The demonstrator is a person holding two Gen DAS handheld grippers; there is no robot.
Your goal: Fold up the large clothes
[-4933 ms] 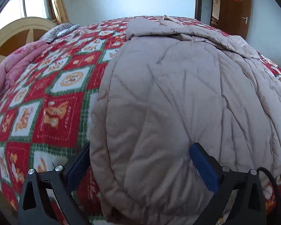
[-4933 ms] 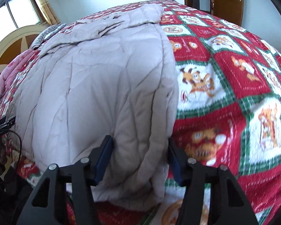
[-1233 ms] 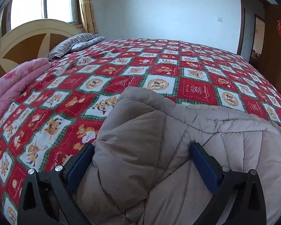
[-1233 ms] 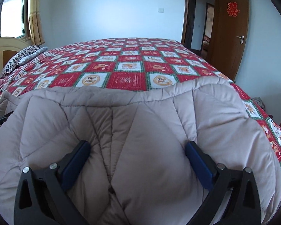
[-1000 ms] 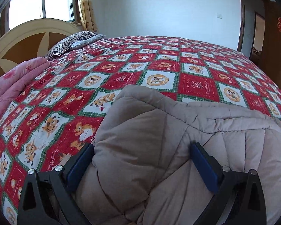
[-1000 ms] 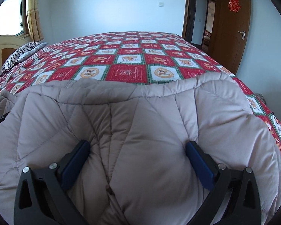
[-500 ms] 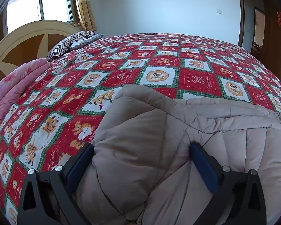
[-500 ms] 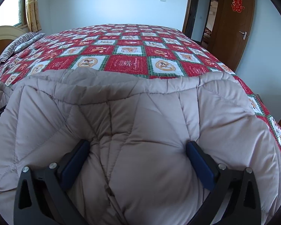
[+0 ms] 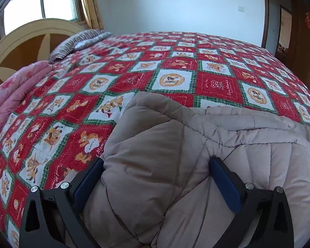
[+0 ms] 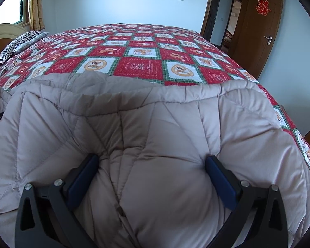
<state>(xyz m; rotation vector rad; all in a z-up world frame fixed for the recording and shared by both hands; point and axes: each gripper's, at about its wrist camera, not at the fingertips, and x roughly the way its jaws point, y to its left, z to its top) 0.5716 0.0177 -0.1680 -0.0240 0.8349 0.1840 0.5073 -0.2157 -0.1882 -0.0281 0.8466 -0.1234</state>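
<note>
my left gripper (image 9: 156,166) has its jaws spread wide, with a thick bunch of the padded beige coat (image 9: 196,155) swelling between them. my right gripper (image 10: 152,163) is spread the same way around another bunch. the coat lies folded at the near edge of the bed (image 9: 134,78), on its red patterned cover, with a pink blanket (image 9: 12,91) far left.
</note>
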